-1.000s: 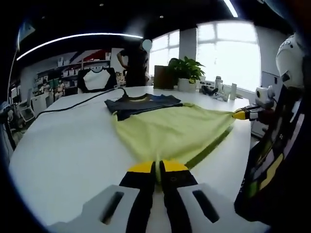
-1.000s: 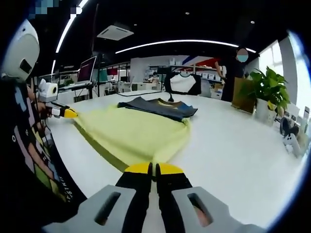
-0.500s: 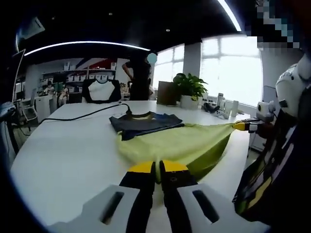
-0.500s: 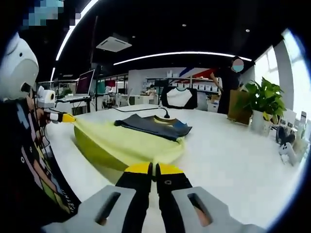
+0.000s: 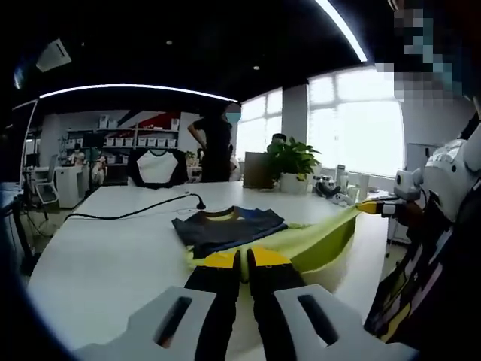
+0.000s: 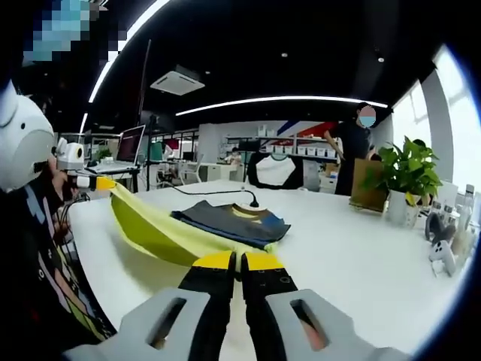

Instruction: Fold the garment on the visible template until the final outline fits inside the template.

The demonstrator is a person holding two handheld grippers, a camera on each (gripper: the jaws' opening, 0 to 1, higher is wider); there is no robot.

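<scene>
Both grippers pinch the yellow garment's (image 5: pixel 316 237) near hem, left gripper (image 5: pixel 242 261) and right gripper (image 6: pixel 239 263) at opposite corners, fingers pressed together on cloth. The hem hangs lifted; the rest lies ahead on the bench (image 6: pixel 353 256), dark collar end (image 6: pixel 229 219) farthest. Fold goes forward.

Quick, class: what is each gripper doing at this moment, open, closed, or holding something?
Left gripper: closed on a corner of the yellow-green garment.
Right gripper: closed on the garment's other corner.
</scene>
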